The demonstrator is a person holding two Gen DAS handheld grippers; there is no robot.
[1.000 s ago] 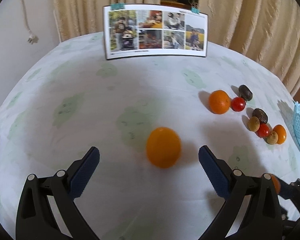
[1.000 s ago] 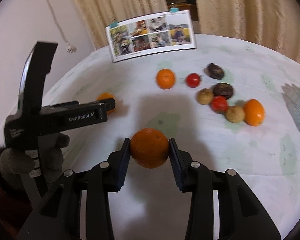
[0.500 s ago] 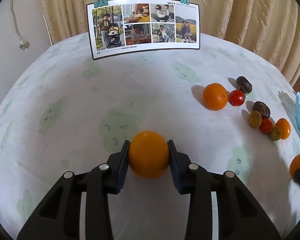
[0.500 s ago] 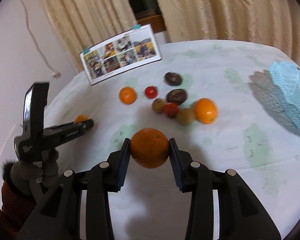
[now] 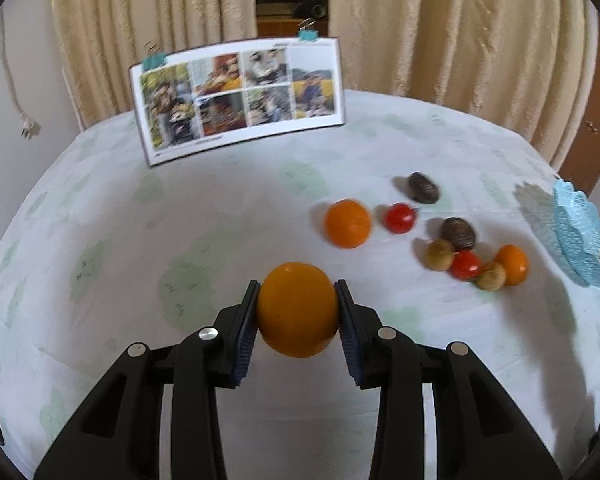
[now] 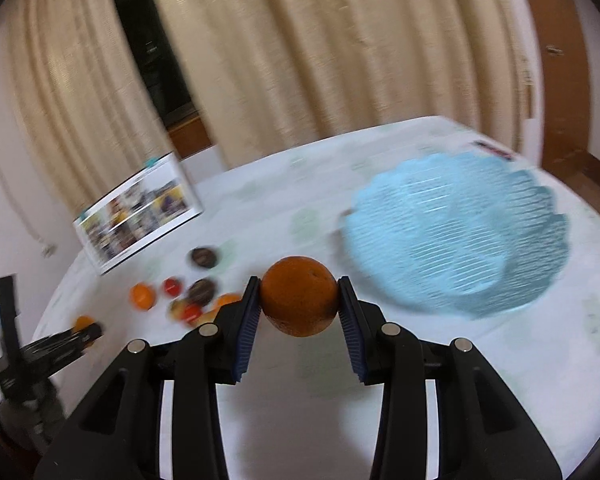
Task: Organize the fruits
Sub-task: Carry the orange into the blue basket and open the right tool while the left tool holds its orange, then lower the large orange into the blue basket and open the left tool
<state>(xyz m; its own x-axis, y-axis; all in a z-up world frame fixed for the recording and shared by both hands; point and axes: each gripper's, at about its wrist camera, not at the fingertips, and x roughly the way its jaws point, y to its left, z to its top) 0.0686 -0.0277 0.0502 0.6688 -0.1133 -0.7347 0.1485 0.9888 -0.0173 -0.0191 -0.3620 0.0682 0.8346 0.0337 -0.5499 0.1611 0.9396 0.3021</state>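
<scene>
My left gripper (image 5: pixel 298 312) is shut on a bright orange (image 5: pixel 298 309) and holds it above the table. My right gripper (image 6: pixel 298 304) is shut on a darker orange (image 6: pixel 298 295) in the air, just left of the light blue basket (image 6: pixel 460 236). The basket's edge shows in the left wrist view (image 5: pixel 576 232). Loose fruit lies on the cloth: an orange (image 5: pixel 347 223), two red tomatoes (image 5: pixel 399 217), dark fruits (image 5: pixel 423 187), brown round fruits (image 5: pixel 440 255) and a small orange (image 5: pixel 512 264). The left gripper also shows in the right wrist view (image 6: pixel 80 334).
A photo board (image 5: pixel 240 98) stands upright at the back of the round table (image 5: pixel 140 220). Beige curtains hang behind. A white wall with a plug cable is at the left. The right wrist view is blurred.
My left gripper closed on the bright orange and lifted it. My right gripper carried its orange to the right, up to the blue basket.
</scene>
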